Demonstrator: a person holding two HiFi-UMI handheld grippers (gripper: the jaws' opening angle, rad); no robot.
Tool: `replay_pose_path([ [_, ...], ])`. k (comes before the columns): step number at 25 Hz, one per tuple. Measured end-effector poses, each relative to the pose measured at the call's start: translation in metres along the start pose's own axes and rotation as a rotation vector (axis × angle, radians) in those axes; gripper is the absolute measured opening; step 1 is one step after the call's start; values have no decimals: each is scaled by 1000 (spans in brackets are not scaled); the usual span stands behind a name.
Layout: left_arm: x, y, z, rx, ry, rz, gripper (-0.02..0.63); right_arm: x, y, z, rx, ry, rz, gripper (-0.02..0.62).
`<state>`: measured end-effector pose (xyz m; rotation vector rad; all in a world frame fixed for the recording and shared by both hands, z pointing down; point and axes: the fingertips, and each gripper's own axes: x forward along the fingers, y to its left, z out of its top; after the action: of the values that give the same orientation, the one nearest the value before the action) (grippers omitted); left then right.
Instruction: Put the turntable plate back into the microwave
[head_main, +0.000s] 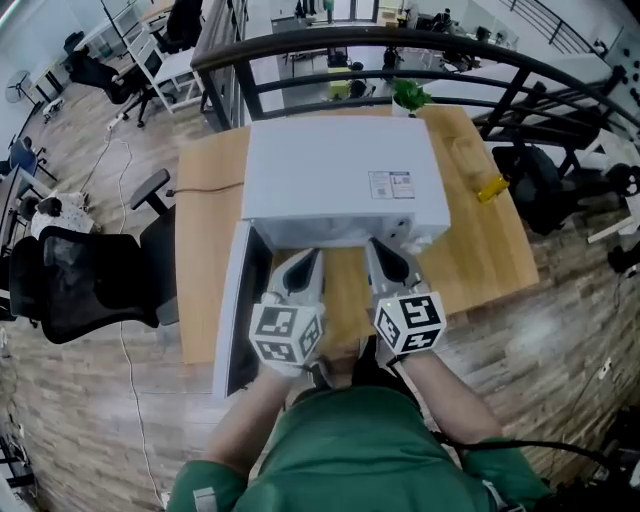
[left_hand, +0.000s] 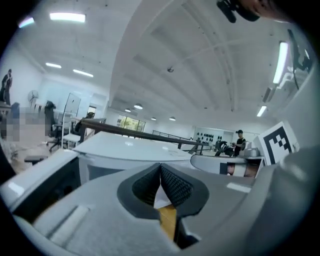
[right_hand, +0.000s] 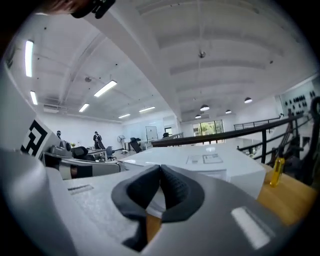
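We see a white microwave (head_main: 345, 180) standing on a wooden worktop (head_main: 205, 250), with its dark-windowed door (head_main: 240, 310) swung open on the left side, toward us. Both tools are held side by side just in front of the microwave's open front, tips toward it and close to level.

The left hand-held gripper (head_main: 305, 262) has its jaws closed. In the left gripper view its ribbed black pads (left_hand: 172, 185) meet at the tips with nothing between them, and only a strip of worktop and the white oven show behind. The right hand-held gripper (head_main: 385, 250) is closed the same way. In the right gripper view its pads (right_hand: 176, 190) touch at the tips and hold nothing. Each tool's marker cube (head_main: 287, 335) faces up at us, and the two cubes sit near each other but apart.

We cannot find the turntable plate in any view. From the head view the microwave's top hides its cavity, and neither gripper view looks inside.

On the worktop's far edge, behind the microwave, stands a small green plant (head_main: 410, 97). A yellow object (head_main: 490, 188) lies on the worktop to the right of the microwave, well apart from it. A black office chair (head_main: 90, 280) stands on the wooden floor to the left of the worktop, and a dark railing (head_main: 400, 45) curves behind it.
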<state>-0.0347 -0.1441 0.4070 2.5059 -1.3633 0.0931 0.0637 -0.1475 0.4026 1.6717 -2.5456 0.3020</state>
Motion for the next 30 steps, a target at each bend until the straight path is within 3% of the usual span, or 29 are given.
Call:
replay_pose_path([
  [6,-34,-24,40,134,-97,-42,11,-31,25,37,-108,-102,-39,5],
  [15,-74,-37,66,273,-172,-65,11,-60,51,60,-139,-157,-89,5],
  [21,-87,-37,83,314,-224,-65,11,-67,62,70,-154,-173,-99,5],
  [30,-91,-34,81,286,-230,-55,12,-78,64,72,-177,-164,-112,5],
])
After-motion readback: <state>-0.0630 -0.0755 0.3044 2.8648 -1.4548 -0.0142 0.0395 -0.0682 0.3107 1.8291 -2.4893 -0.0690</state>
